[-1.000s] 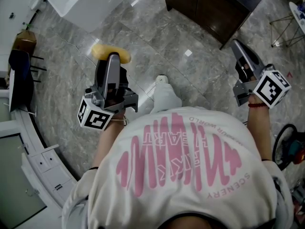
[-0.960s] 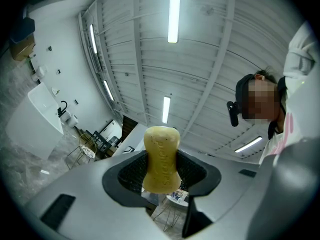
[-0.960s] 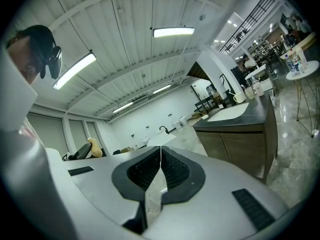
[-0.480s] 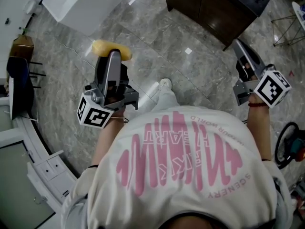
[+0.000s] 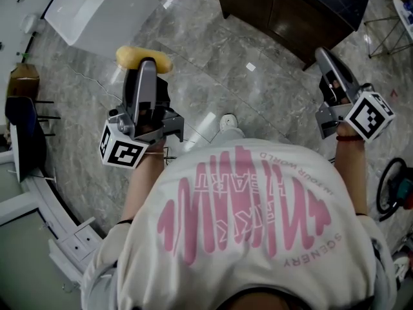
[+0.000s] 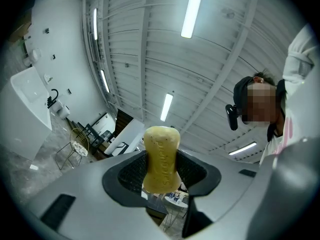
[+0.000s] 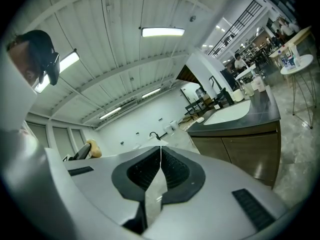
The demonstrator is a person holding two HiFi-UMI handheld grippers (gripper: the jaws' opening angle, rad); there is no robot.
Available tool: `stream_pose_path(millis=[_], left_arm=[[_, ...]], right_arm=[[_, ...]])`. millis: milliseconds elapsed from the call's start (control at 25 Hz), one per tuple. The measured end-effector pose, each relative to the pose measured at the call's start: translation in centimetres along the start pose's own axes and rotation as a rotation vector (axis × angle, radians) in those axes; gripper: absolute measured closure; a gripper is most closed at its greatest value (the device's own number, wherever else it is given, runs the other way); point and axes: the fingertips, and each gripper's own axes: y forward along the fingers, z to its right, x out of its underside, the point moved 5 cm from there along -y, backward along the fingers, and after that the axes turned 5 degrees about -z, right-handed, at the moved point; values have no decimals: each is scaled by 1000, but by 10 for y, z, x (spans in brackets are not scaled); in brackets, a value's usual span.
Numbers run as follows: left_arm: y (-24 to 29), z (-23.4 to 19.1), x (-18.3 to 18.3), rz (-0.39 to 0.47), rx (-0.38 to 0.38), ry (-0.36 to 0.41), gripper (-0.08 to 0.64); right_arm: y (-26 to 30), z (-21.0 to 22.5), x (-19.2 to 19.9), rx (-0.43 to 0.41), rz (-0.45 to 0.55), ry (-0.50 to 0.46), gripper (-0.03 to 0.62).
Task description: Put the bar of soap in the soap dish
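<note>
Up in the upper left of the head view, the left gripper [image 5: 146, 67] has its fingers clamped on the yellow bar of soap [image 6: 161, 156], which sticks out crosswise past their tips above the grey marble floor [image 5: 213, 57]. At the right edge, the right gripper [image 7: 160, 155] is empty, with its fingers pressed together, near a dark wooden vanity cabinet [image 5: 293, 11].

Bar of soap [image 5: 129, 55]: the head view shows us only its ends; the left claw [image 5: 147, 64] covers its middle.
Dark cabinet [image 5: 290, 11]: cut by the top edge, 1 o'clock.
White fixture [image 5: 97, 8]: cut at 11 o'clock.
Small items [image 7: 257, 83] on the worktop [image 7: 265, 115]: too small for us to name.
</note>
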Motion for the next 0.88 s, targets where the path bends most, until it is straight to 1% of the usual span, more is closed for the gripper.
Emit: stream_pose_path(millis=[200, 440, 600, 760, 880], left_arm=[[11, -34, -20, -9, 23, -6, 374], [30, -79, -45, -7, 55, 2, 374], [35, -108, -58, -1, 61, -11, 374], [41, -125, -62, -8, 77, -33, 374], [40, -132, -61, -13, 79, -49, 374]], right_arm=[[34, -6, -11, 7, 32, 18, 574], [78, -13, -27, 21, 64, 6, 574], [106, -24, -29, 23, 57, -3, 574], [113, -31, -32, 62, 51, -17, 574], [112, -37, -32, 72, 55, -26, 574]])
